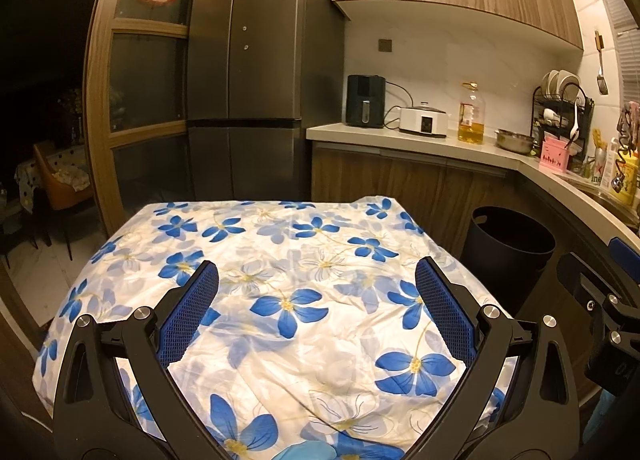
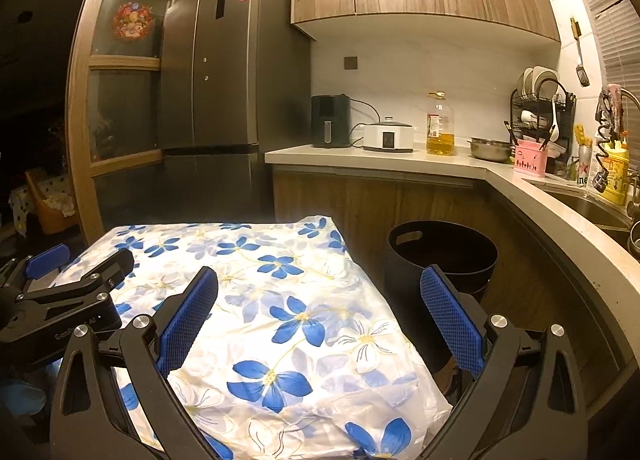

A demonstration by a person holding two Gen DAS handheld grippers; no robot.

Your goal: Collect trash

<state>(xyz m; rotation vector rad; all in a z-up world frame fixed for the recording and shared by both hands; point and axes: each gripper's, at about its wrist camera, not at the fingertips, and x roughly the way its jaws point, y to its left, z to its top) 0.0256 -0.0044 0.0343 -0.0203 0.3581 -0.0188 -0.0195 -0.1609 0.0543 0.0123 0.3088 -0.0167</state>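
A table under a white cloth with blue flowers (image 1: pixel 280 260) (image 2: pixel 256 280) fills the lower half of both views; I see no loose trash on it. A black round bin (image 1: pixel 508 244) (image 2: pixel 440 256) stands on the floor off the table's right side. My left gripper (image 1: pixel 316 280) hovers over the near part of the cloth, open, with nothing between its blue pads (image 1: pixel 196 312). My right gripper (image 2: pixel 320 292) is open too, above the table's right edge, its right finger (image 2: pixel 452 324) in front of the bin. Each gripper shows at the edge of the other's view.
A dark fridge (image 1: pixel 248 72) stands behind the table, beside a wooden glass-panelled door (image 1: pixel 136 72). An L-shaped counter (image 2: pixel 400 162) runs along the right with an air fryer (image 2: pixel 330 122), cooker, oil bottle (image 2: pixel 440 128), steel bowl, dish rack and sink (image 2: pixel 592 208).
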